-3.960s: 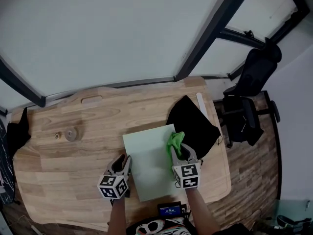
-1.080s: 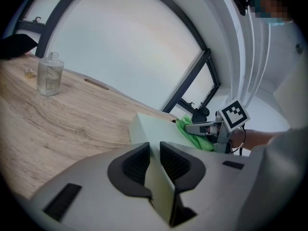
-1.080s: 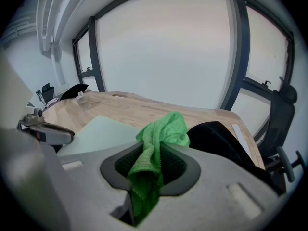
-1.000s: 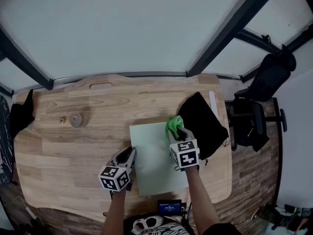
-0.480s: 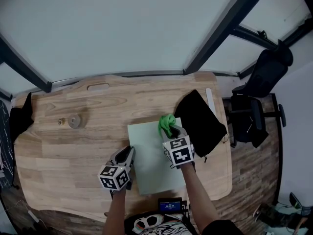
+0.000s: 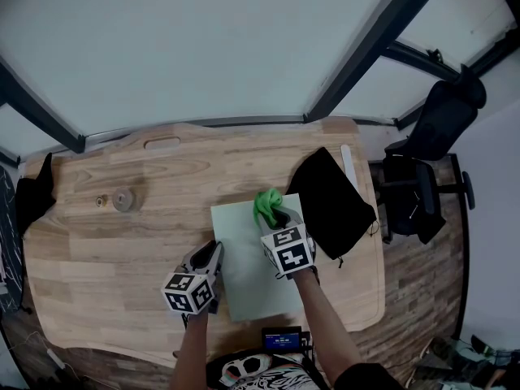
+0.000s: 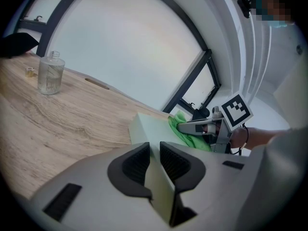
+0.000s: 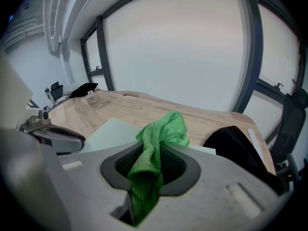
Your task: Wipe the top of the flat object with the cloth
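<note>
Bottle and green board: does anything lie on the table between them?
Nothing. Between the bottle and the board the table is bare wood. This is plain in the left gripper view, and the head view agrees.

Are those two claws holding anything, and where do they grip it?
The right gripper pinches the green cloth around its bunched middle; the left gripper clamps the pale green board by its left edge.
</note>
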`<state>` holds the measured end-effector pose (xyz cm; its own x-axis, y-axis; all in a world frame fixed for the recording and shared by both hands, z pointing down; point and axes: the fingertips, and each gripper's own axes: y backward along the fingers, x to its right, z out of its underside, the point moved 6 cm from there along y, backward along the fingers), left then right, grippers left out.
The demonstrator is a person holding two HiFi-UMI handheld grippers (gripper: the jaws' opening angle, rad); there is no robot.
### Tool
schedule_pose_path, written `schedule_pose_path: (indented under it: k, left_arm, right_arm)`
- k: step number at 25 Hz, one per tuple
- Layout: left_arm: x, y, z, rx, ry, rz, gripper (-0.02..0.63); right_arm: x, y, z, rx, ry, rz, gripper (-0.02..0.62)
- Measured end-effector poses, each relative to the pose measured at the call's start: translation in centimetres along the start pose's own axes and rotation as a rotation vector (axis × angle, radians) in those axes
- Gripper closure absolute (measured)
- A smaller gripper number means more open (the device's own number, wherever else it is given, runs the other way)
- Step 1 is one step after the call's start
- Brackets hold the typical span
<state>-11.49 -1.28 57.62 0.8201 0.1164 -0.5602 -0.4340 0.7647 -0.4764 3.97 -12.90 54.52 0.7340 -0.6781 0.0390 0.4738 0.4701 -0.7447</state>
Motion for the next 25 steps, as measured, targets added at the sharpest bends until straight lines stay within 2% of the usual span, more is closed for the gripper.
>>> schedule_pose_path:
  k: [25]
  left_arm:
    - [0.0,0.0,0.0,0.006,0.013,0.005,0.538]
  right_arm:
    - [-2.2,-1.0,-1.0,-0.007,0.036,-0.07,0.508]
